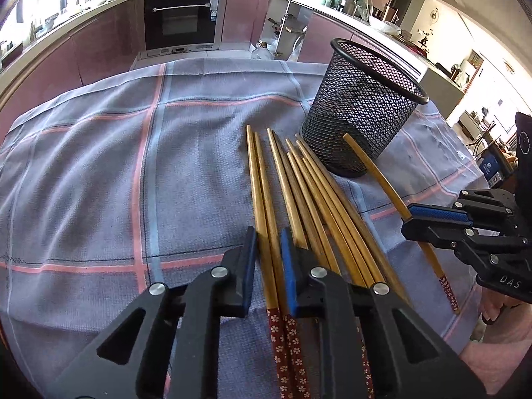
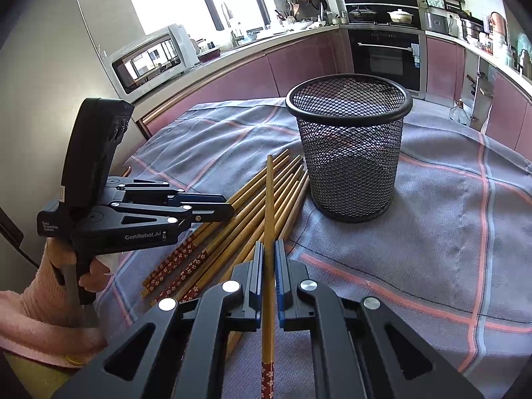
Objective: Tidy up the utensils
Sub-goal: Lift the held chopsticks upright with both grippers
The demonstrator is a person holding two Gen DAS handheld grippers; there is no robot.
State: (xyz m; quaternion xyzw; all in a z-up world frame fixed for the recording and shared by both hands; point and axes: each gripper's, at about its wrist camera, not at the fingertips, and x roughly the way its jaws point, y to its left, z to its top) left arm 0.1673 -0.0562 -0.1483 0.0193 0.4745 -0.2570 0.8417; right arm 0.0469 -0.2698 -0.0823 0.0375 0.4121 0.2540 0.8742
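Note:
Several wooden chopsticks [image 1: 319, 206] with red flowered handles lie side by side on the plaid cloth, left of an upright black mesh cup [image 1: 359, 116]. My left gripper [image 1: 267, 232] is low over the pile, its blue pads pressed on the two leftmost chopsticks [image 1: 262, 183]. From the right wrist, the left gripper [image 2: 229, 211] shows side-on over the pile [image 2: 246, 212]. My right gripper [image 2: 269, 244] is shut on one chopstick [image 2: 270, 193], lifted above the pile, its thin end aimed at the mesh cup [image 2: 349, 159]. That right gripper [image 1: 407, 219] and its chopstick [image 1: 375, 173] also show in the left wrist view.
The grey-blue cloth [image 1: 99, 183] with pink lines covers the whole table and drops off at the far edge. Kitchen counters, an oven [image 1: 181, 20] and a microwave [image 2: 149, 60] stand beyond it. A hand in a pink sleeve [image 2: 40, 299] holds the left gripper.

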